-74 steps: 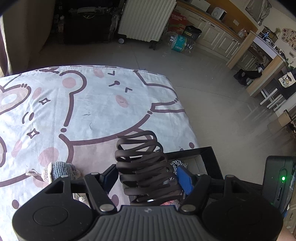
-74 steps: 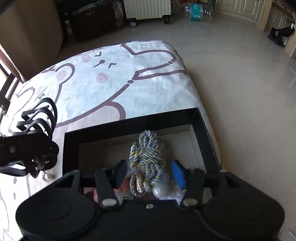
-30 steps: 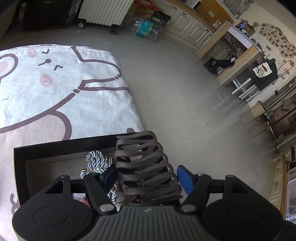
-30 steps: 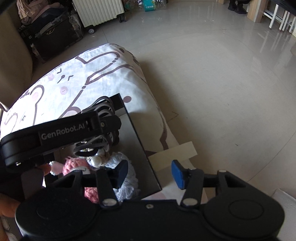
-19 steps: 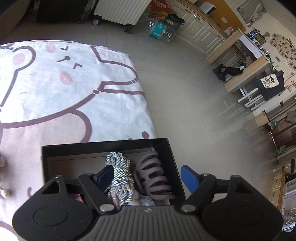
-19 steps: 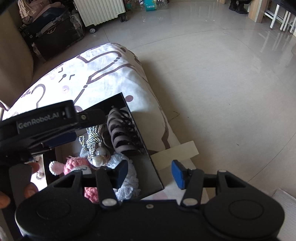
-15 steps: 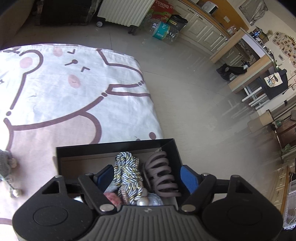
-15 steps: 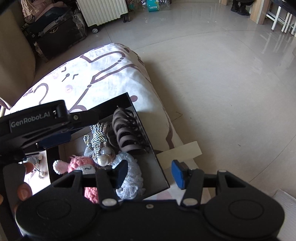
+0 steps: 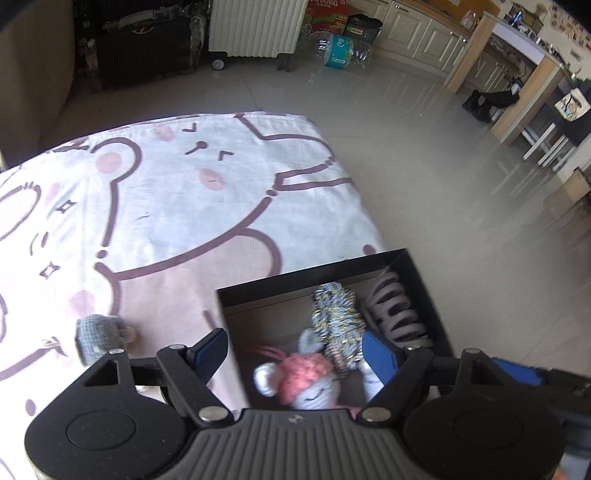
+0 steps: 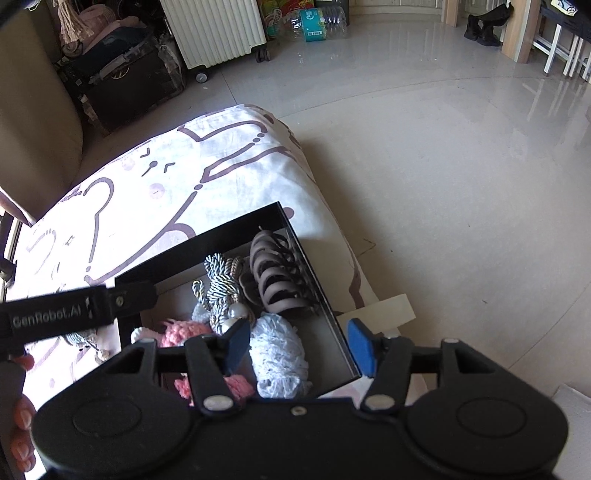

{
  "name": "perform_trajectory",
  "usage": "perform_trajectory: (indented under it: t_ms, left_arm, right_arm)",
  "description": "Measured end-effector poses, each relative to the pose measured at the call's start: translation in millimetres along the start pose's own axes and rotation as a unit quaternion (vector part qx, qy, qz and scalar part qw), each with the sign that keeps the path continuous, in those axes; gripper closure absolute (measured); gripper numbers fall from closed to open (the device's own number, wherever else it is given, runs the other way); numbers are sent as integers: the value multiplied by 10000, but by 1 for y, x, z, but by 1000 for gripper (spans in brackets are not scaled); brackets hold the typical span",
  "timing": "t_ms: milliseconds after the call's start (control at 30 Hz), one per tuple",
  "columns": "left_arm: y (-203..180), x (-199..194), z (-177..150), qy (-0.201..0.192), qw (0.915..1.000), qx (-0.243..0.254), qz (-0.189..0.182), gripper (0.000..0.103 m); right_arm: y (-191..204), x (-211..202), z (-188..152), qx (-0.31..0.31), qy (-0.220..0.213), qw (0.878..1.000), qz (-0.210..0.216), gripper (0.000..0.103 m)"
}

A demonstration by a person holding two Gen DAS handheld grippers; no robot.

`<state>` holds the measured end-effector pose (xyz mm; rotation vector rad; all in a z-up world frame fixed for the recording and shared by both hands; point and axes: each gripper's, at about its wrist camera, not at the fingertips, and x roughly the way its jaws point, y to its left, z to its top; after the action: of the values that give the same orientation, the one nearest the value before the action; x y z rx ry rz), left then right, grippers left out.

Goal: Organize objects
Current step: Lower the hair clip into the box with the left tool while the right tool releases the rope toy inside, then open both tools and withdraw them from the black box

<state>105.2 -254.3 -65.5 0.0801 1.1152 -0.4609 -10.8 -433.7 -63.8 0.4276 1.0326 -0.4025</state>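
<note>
A black box (image 9: 424,280) sits at the right edge of the bear-print blanket (image 9: 184,206). Inside lie a brown claw hair clip (image 9: 397,314), a twisted rope (image 9: 336,314) and a pink crochet toy (image 9: 306,373). My left gripper (image 9: 294,352) hovers open above the box's left half and holds nothing. A grey crochet piece (image 9: 98,332) rests on the blanket left of the box. In the right wrist view the clip (image 10: 277,277) lies against the box's right wall (image 10: 317,288). My right gripper (image 10: 298,343) is opening above a white knit item (image 10: 280,354), gripping nothing.
Beyond the blanket's right edge is bare tiled floor (image 10: 461,184). A white radiator (image 9: 255,26), a dark case (image 9: 140,40) and packed bottles (image 9: 340,46) stand at the back. A pale paper strip (image 10: 384,306) sticks out beside the box. A hand (image 10: 22,406) holds the left gripper.
The left gripper let go of the brown clip, which now lies in the box, and it opened and drew back up and to the left. The right jaws widened a little.
</note>
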Motion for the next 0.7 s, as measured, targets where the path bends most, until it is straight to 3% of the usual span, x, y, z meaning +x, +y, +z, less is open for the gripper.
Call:
perform_trajectory:
  t_ms: [133,400,567,700]
  left_arm:
    - [11,-4,-5,79,9998,24,193,11]
    - [27,-10,-12,196,9992,-94,338,1]
    - [29,-10,-16,308,9988,-124,354,0]
    - [31,-12,-19,331,9986,-102,411,0]
  right_arm:
    - [6,-2,1,-18,-40,10000,52,39]
    - [15,-6,-1,-323,-99,9993,-171,31]
    - [19,-9,-4,-488,-143,9981,-345,19]
    - [19,-9,-6,-542,-192,9972,-468,3]
